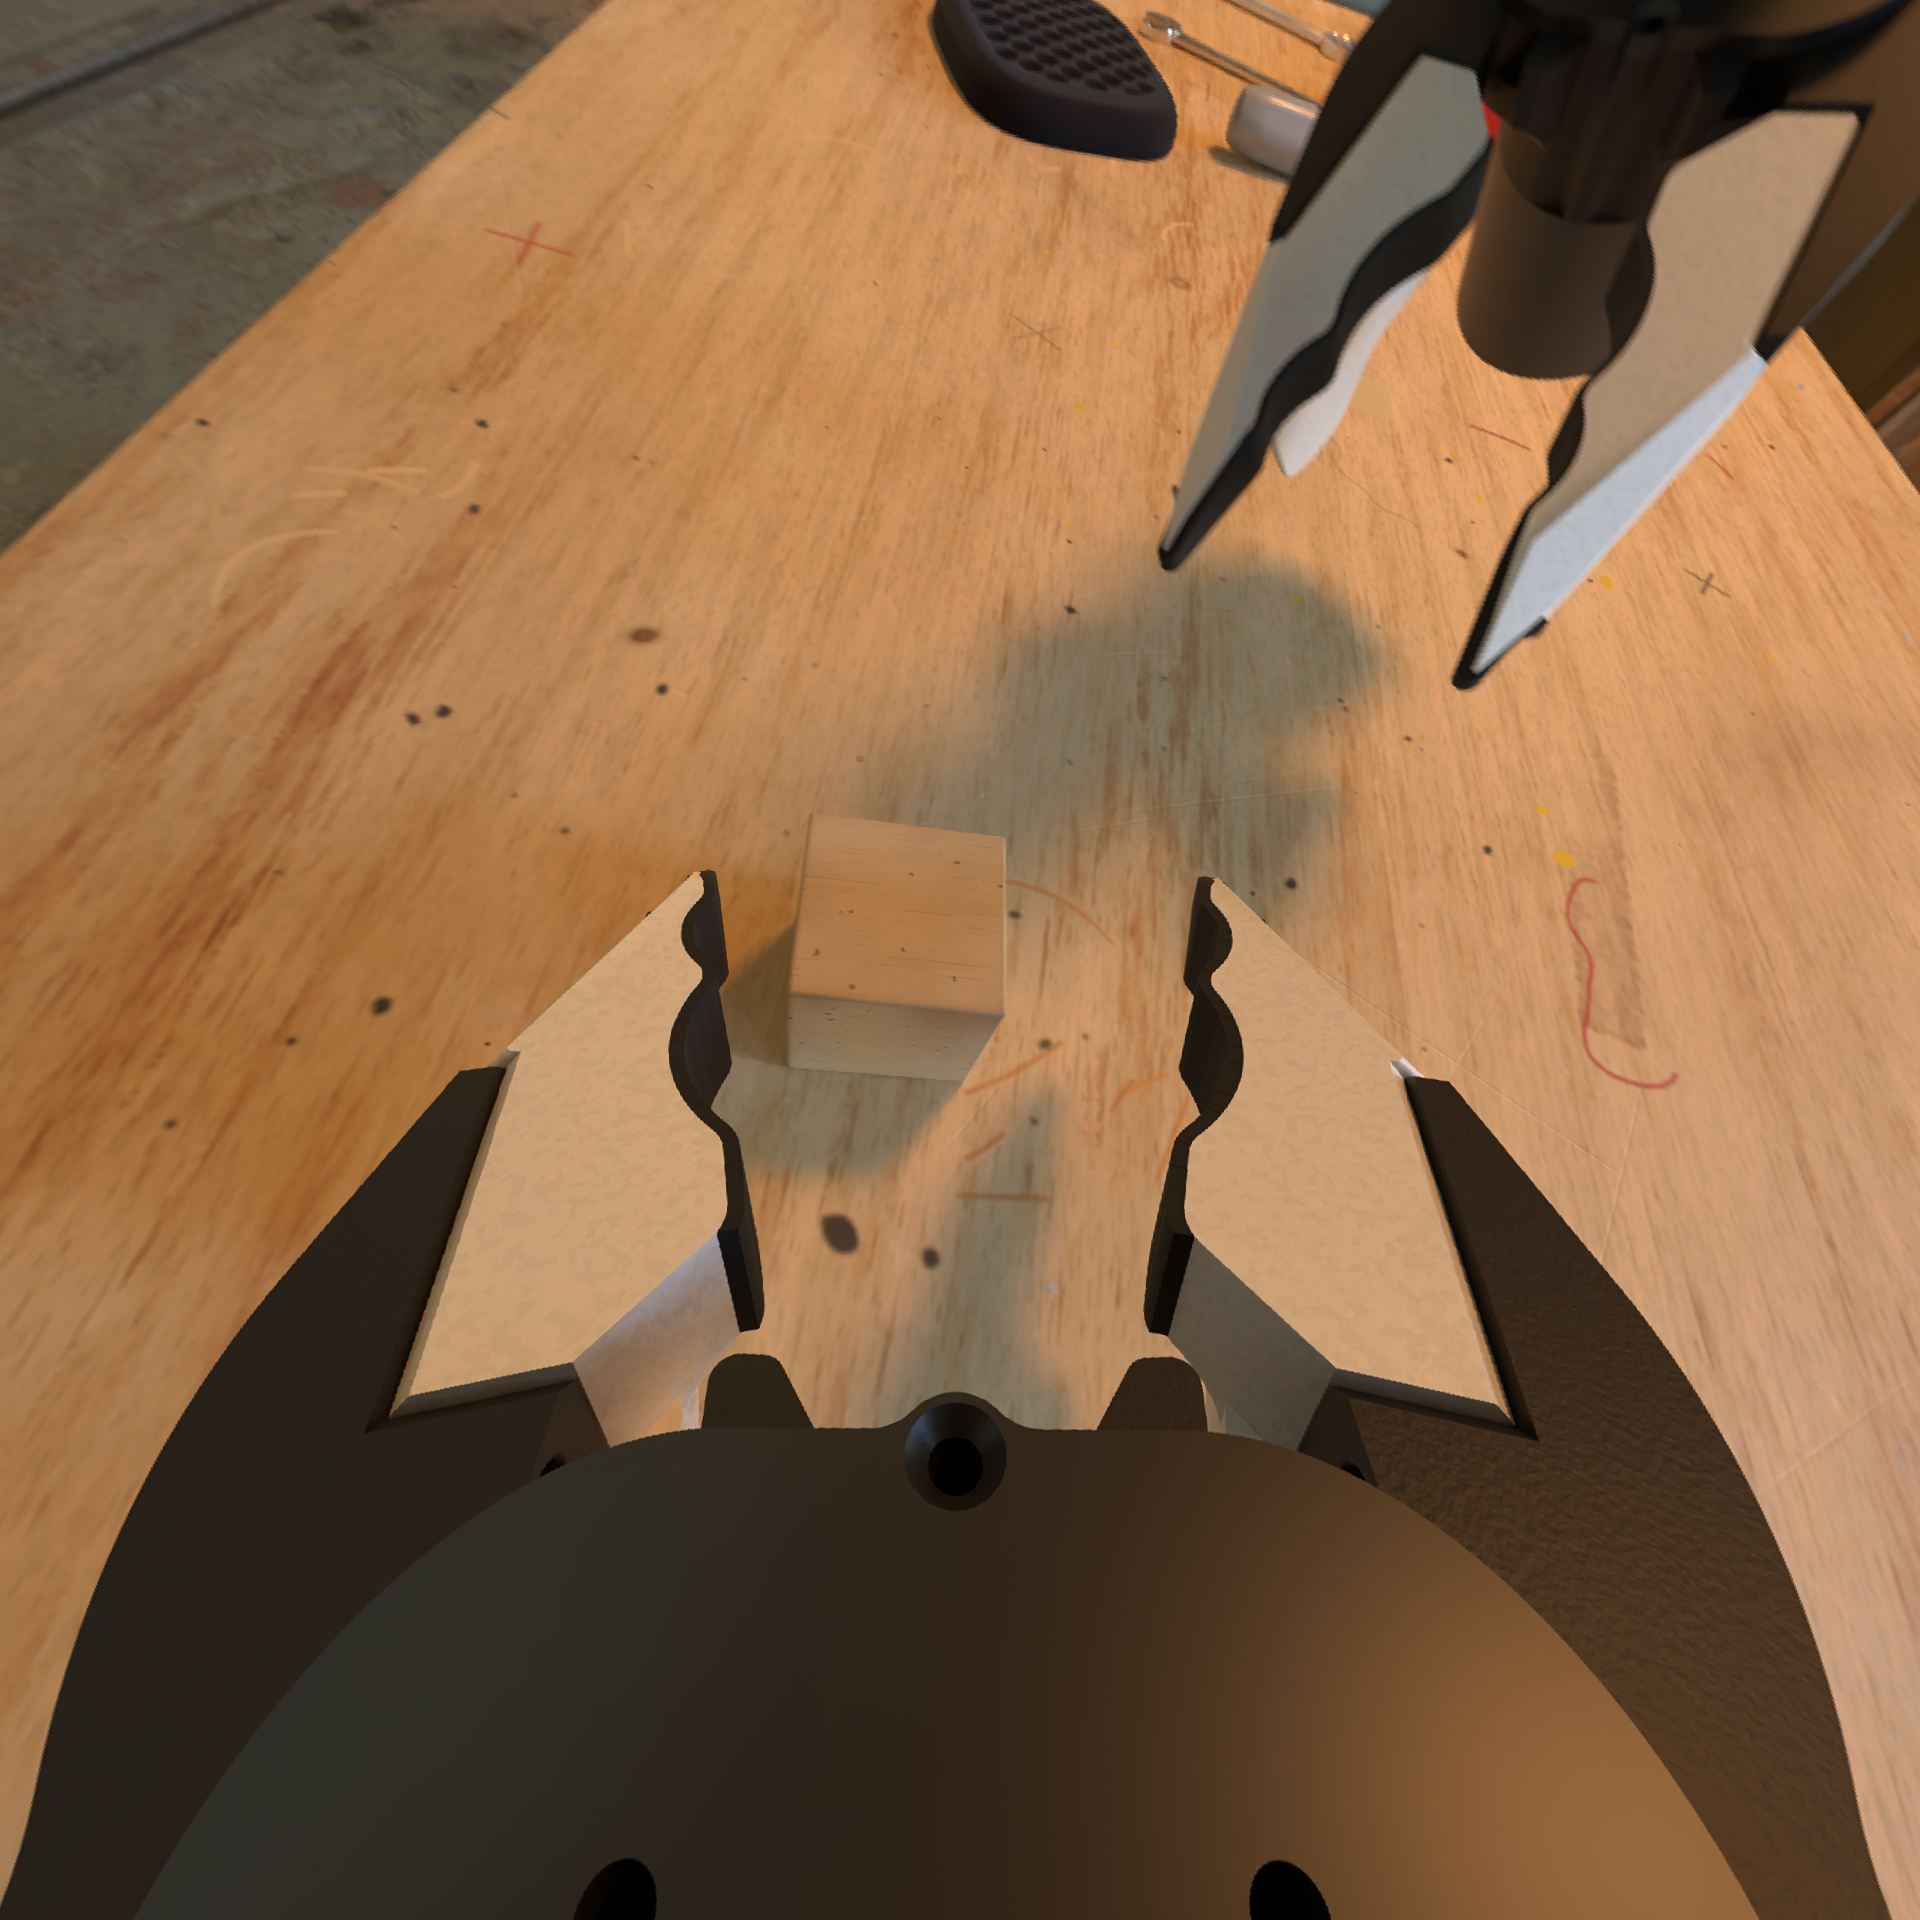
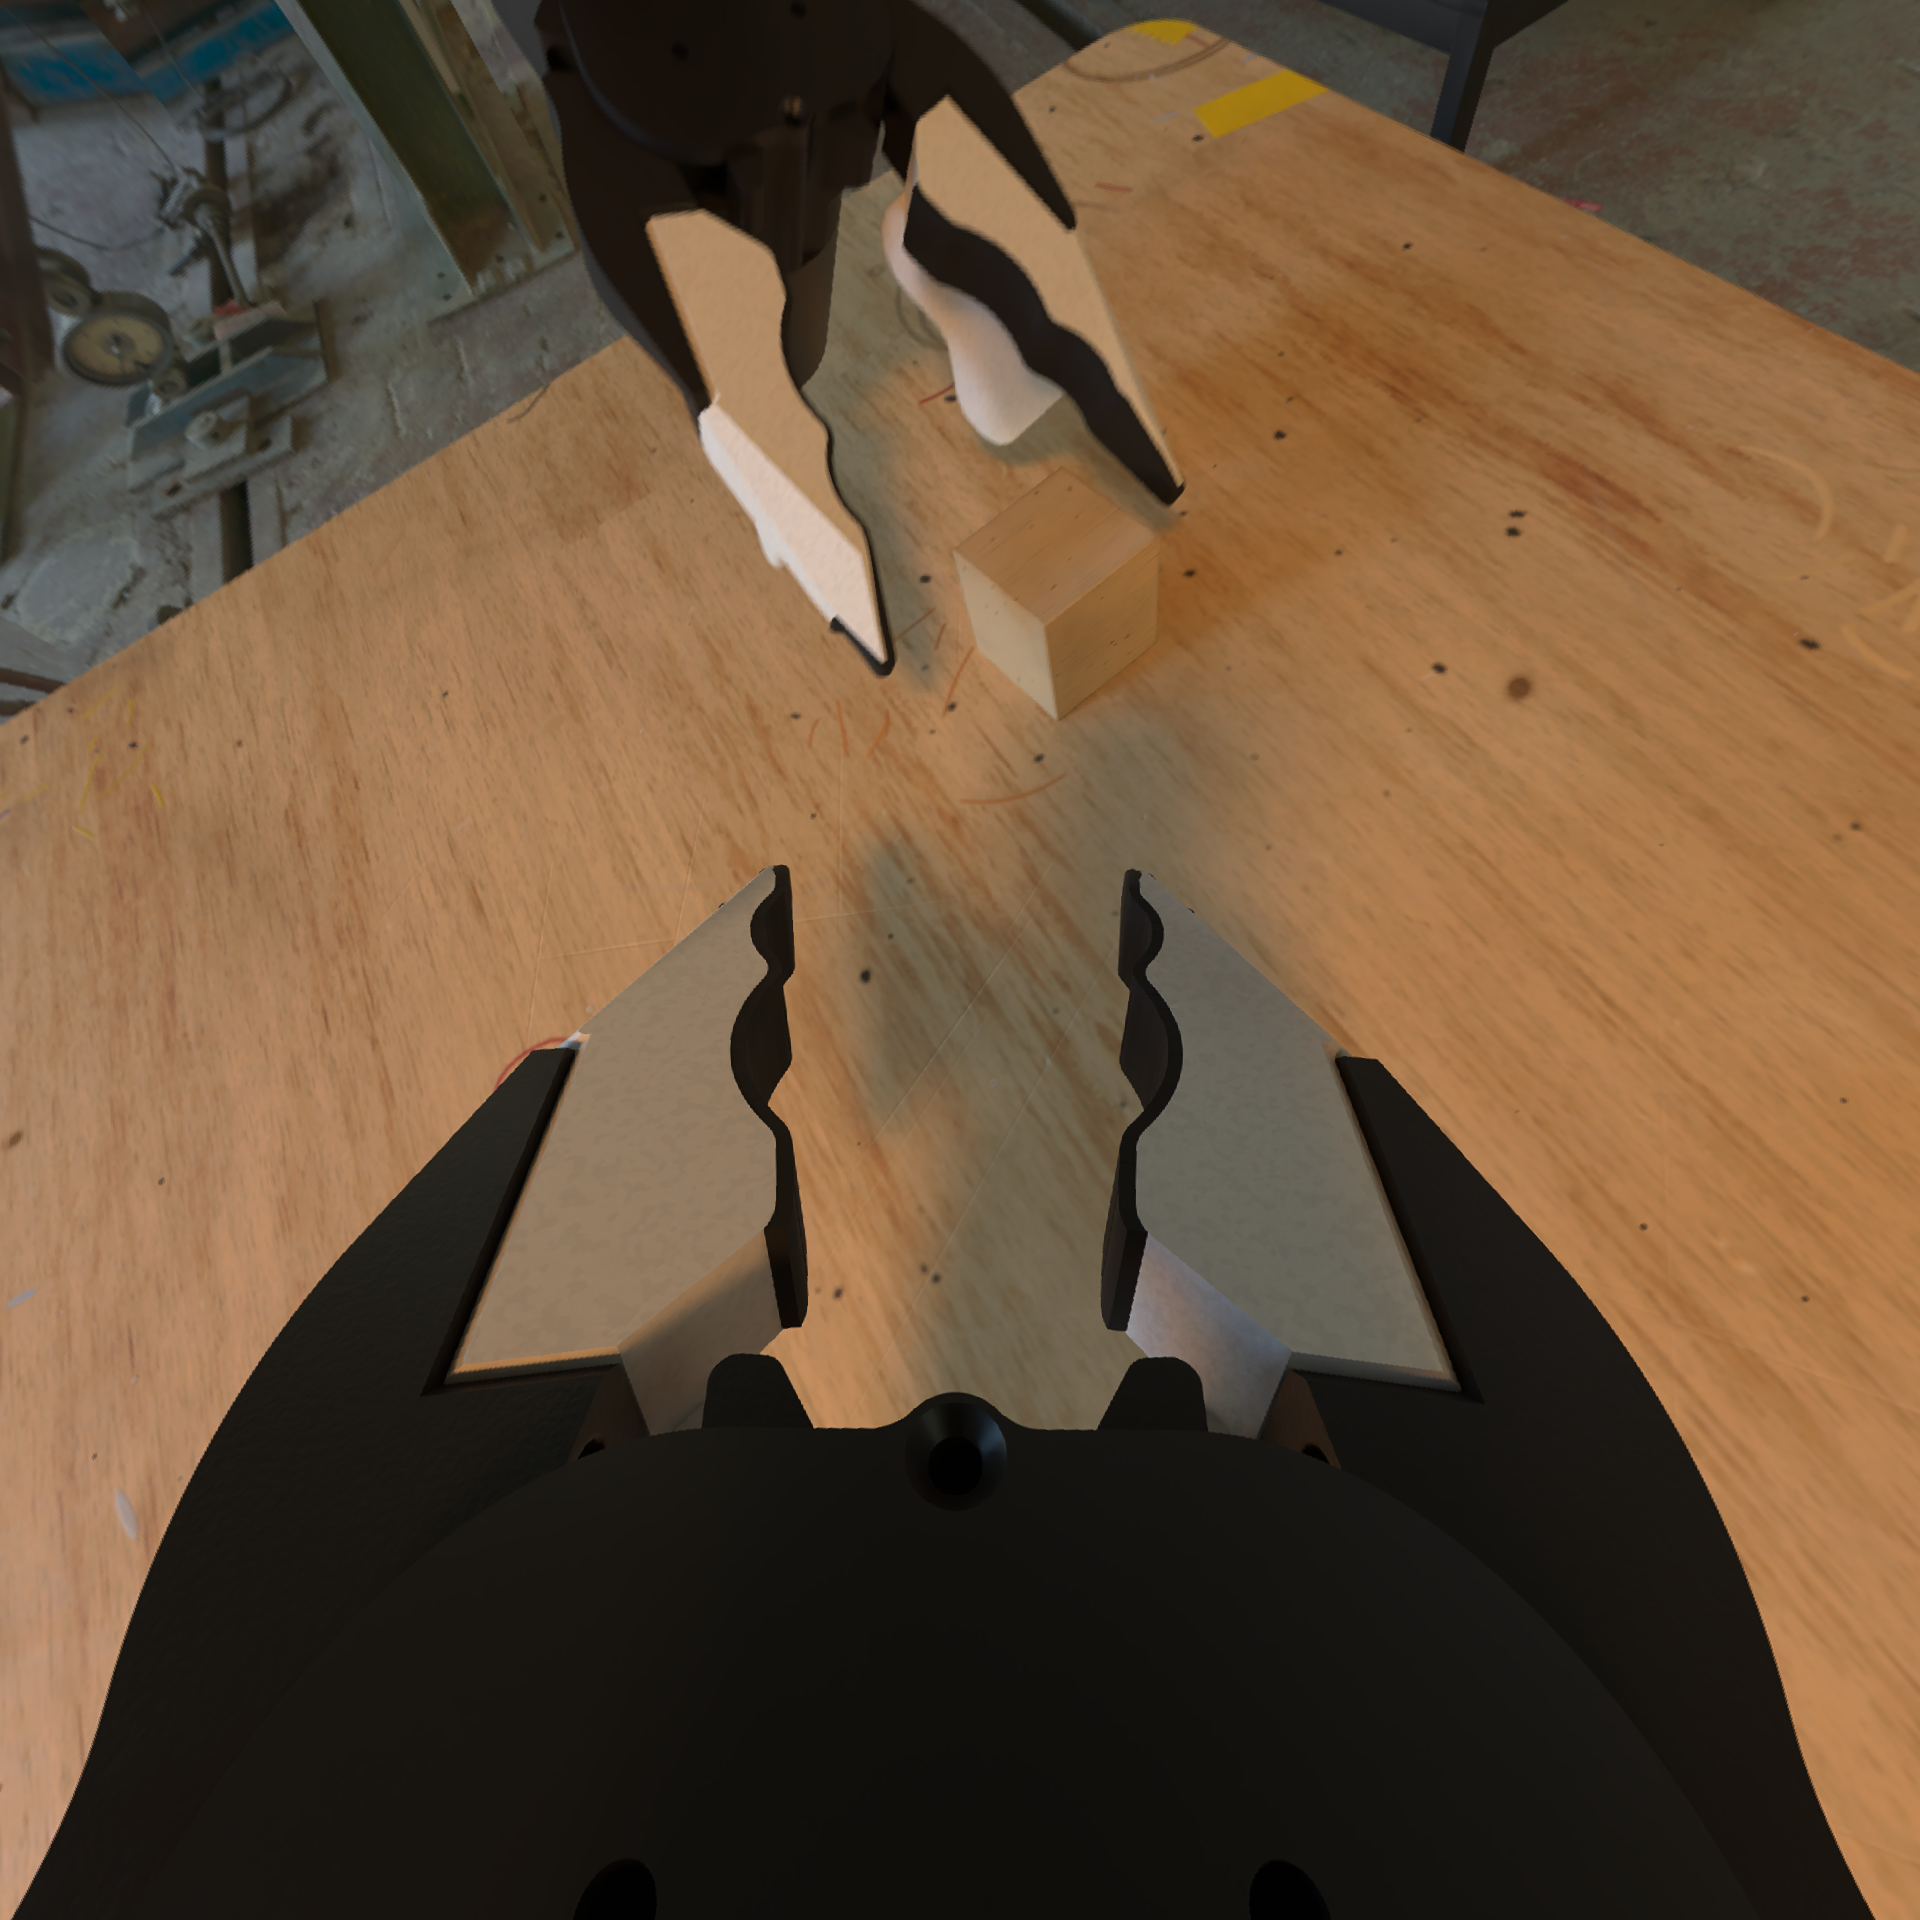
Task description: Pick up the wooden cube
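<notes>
Pale square wooden cube [image 1: 900, 940] on bench, ungrasped; left gripper [image 1: 954, 883] spread around it, right gripper [image 2: 954, 878] spread nearby; closing, lifting remain

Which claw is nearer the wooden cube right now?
Left. The left claw is open and straddles the wooden cube, which sits off-centre toward one finger. The right claw, also open, hangs farther back over bare table, with nothing between its fingers.

cube [image 1: 899, 940]: pale wood | table [image 1: 623, 520]: orange-brown, dark-speckled | mat [image 1: 1055, 73]: black
</notes>
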Action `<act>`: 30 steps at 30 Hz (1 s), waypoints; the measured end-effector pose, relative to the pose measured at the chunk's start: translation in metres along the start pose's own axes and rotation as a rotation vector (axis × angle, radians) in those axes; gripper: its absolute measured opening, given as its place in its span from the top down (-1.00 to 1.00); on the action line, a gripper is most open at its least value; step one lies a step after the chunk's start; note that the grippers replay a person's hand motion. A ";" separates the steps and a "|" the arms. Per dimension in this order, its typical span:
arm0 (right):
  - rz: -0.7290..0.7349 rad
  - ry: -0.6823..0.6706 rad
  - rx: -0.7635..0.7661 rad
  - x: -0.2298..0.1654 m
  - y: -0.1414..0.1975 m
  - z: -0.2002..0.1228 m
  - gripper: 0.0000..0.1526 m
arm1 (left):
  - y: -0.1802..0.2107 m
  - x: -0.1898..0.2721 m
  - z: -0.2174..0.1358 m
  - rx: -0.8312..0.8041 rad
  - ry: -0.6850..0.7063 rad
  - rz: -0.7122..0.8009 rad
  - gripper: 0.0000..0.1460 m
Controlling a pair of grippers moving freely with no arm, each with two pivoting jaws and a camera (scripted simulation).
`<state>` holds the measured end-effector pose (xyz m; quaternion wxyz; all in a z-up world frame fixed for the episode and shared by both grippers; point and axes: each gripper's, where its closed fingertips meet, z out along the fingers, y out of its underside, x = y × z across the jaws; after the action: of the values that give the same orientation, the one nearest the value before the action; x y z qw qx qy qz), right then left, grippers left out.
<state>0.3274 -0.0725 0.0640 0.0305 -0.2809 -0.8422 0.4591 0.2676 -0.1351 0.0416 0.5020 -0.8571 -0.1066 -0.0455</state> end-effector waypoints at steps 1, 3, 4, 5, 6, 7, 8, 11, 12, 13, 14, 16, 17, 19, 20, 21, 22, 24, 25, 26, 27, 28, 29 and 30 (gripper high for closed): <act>-0.007 0.006 -0.007 -0.003 0.002 0.000 0.17 | -0.001 -0.002 -0.001 0.010 -0.009 0.002 -0.23; -0.033 0.020 -0.023 -0.008 0.006 0.002 0.16 | -0.003 -0.004 -0.003 0.030 -0.022 -0.003 -0.23; -0.050 0.025 -0.032 -0.011 0.007 0.003 0.16 | -0.004 -0.005 -0.005 0.037 -0.022 -0.011 -0.22; -0.065 0.017 -0.032 -0.015 0.006 0.004 0.16 | -0.005 -0.006 -0.006 0.043 -0.021 -0.021 -0.22; -0.078 0.007 -0.022 -0.018 0.005 0.004 0.14 | -0.006 -0.006 -0.007 0.052 -0.017 -0.033 -0.22; -0.088 0.003 -0.003 -0.021 0.003 0.004 0.12 | -0.007 -0.005 -0.009 0.060 -0.005 -0.047 -0.22; -0.096 0.006 0.015 -0.022 0.001 0.003 0.12 | -0.007 -0.003 -0.010 0.058 0.014 -0.062 -0.21; -0.137 0.025 0.023 -0.025 0.002 -0.003 0.19 | -0.011 -0.003 -0.014 0.068 0.021 -0.064 -0.14; -0.156 0.036 0.015 -0.025 0.004 -0.004 0.21 | -0.011 -0.003 -0.015 0.069 0.014 -0.056 -0.14; -0.170 0.041 0.007 -0.026 0.006 -0.004 0.22 | -0.011 -0.004 -0.015 0.066 0.010 -0.053 -0.14; -0.175 0.042 0.001 -0.027 0.008 -0.003 0.22 | -0.011 -0.005 -0.016 0.063 0.004 -0.053 -0.14; -0.169 0.038 -0.010 -0.028 0.011 -0.001 0.22 | -0.009 -0.007 -0.015 0.060 -0.012 -0.045 -0.14; -0.168 0.038 -0.012 -0.028 0.012 0.001 0.22 | -0.009 -0.008 -0.015 0.057 -0.018 -0.043 -0.14; -0.172 0.045 -0.024 -0.026 0.015 0.004 0.21 | -0.007 -0.009 -0.015 0.049 -0.024 -0.046 -0.15; -0.176 0.053 -0.028 -0.025 0.015 0.004 0.21 | -0.007 -0.010 -0.015 0.045 -0.026 -0.045 -0.15; -0.177 0.063 -0.030 -0.023 0.015 0.005 0.21 | -0.006 -0.010 -0.015 0.043 -0.029 -0.043 -0.15; -0.173 0.073 -0.031 -0.021 0.016 0.005 0.20 | -0.006 -0.011 -0.015 0.042 -0.033 -0.036 -0.15; -0.145 0.076 -0.026 -0.017 0.016 0.004 0.18 | -0.006 -0.013 -0.017 0.041 -0.044 -0.021 -0.15; -0.119 0.070 -0.023 -0.014 0.015 0.004 0.15 | -0.005 -0.013 -0.018 0.038 -0.043 -0.018 -0.15; -0.096 0.067 -0.021 -0.012 0.015 0.004 0.13 | -0.004 -0.013 -0.018 0.031 -0.039 -0.020 -0.15; -0.079 0.070 -0.019 -0.008 0.013 0.003 0.13 | -0.001 -0.013 -0.018 0.021 -0.035 -0.021 -0.15; -0.066 0.075 -0.021 -0.005 0.012 0.003 0.13 | 0.001 -0.013 -0.019 0.006 -0.033 -0.020 -0.15; -0.056 0.074 -0.026 -0.003 0.011 0.003 0.15 | 0.004 -0.012 -0.019 -0.009 -0.030 -0.016 -0.15; -0.047 0.067 -0.031 -0.002 0.010 0.005 0.17 | 0.005 -0.011 -0.018 -0.020 -0.026 -0.010 -0.15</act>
<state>0.3324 -0.0728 0.0537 0.0651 -0.2767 -0.8542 0.4354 0.2582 -0.1551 0.0439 0.4917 -0.8621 -0.1169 -0.0380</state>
